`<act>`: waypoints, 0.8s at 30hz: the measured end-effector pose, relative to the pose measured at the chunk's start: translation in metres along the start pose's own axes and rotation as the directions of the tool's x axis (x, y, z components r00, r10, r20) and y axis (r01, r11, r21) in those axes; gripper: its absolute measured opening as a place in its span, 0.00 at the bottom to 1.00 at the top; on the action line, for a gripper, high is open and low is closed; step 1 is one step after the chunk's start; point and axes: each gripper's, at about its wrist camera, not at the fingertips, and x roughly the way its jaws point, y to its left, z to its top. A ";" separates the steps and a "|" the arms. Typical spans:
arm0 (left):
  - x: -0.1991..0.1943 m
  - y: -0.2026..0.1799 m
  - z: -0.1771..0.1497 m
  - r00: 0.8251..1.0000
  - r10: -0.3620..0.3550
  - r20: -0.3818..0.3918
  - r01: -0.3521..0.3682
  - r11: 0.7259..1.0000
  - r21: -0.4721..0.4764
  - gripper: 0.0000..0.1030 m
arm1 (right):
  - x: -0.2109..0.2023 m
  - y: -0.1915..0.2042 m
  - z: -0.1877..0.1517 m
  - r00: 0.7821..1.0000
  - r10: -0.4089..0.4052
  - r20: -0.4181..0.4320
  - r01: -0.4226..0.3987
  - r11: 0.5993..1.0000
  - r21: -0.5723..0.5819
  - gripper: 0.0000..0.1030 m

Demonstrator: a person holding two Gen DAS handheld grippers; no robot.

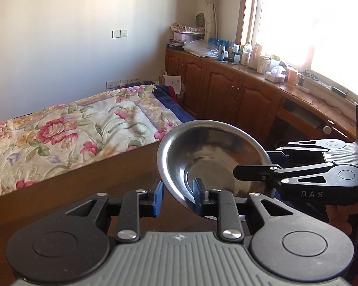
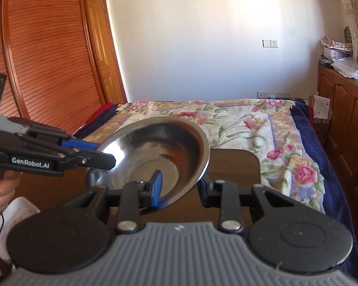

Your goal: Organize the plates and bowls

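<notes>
Steel bowl (image 1: 212, 159) held in air between both grippers, blocks space directly ahead. Wooden table (image 1: 71, 190) below, bare on left side: free passage there. Bed with floral quilt (image 1: 83, 124) beyond far table edge, low. White dish (image 2: 9, 219) near left on table, under left gripper (image 2: 102, 153). Cabinet (image 1: 226, 88) far right, top crowded.

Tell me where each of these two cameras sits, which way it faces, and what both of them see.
Left wrist: sits on the left gripper, facing the bed and window-side cabinets; its fingers clamp the steel bowl's rim; the right gripper enters from the right.
Right wrist: sits on the right gripper, facing the bed, wall and slatted wardrobe door; the left gripper and a hand show at left.
Shared: the steel bowl, gripped from both sides, the bed, the cabinets.
</notes>
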 end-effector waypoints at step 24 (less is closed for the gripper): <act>-0.082 -0.004 -0.098 1.000 -0.005 0.007 0.005 0.999 -0.040 0.25 | -0.044 0.077 -0.056 0.996 0.060 -0.065 -0.061 0.998 -0.012 0.33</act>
